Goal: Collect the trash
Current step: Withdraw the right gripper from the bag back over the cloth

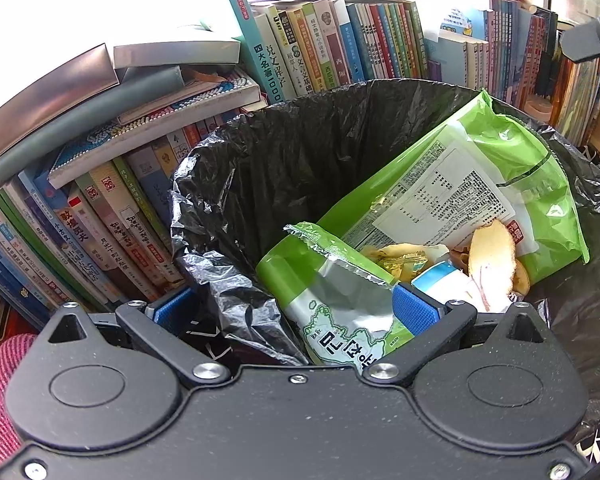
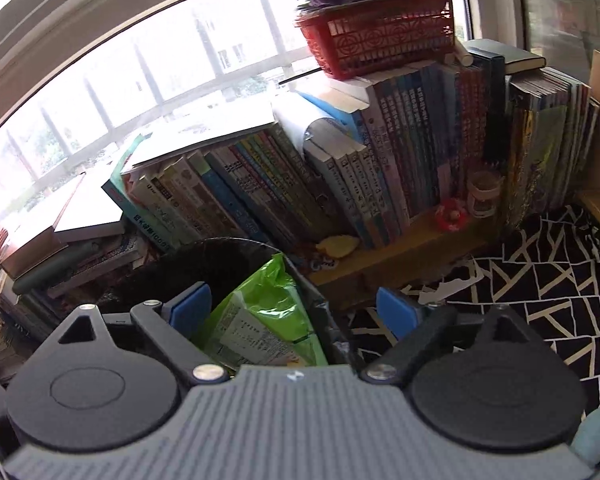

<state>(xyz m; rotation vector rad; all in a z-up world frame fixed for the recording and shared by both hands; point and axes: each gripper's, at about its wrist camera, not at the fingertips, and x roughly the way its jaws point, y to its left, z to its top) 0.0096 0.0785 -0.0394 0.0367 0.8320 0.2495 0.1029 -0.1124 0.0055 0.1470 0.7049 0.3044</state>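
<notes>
Nearest in the left wrist view, the left gripper (image 1: 296, 304) has its two blue-padded jaws spread wide over the near rim of a trash bin (image 1: 204, 152) lined with a black plastic bag. A crumpled fold of that bag and a small green and silver snack wrapper (image 1: 340, 300) lie between the jaws; whether the pads press on either cannot be told. The small wrapper stands roughly upright against the near side of the bin, its torn top edge pointing up and away. Just beyond it inside the bin lie yellowish peel scraps (image 1: 492, 260) and a bit of white and blue packaging (image 1: 440, 280). Behind these, a large green snack bag (image 1: 480, 184) leans across the bin, its long axis running diagonally from low near the middle up to the far right rim, its white printed label facing up. In the right wrist view, the right gripper (image 2: 296, 312) hovers above the bin's right side with its jaws wide apart and nothing gripped; the large green bag sits loose below, between and past them. To the right of the bin a black cloth with white lines (image 2: 540, 272) covers the surface. Beyond the bin, rows of books (image 1: 340, 48) stand upright, with a red basket (image 2: 380, 40) on top, and a bright window (image 2: 140, 92) lies farthest back.
</notes>
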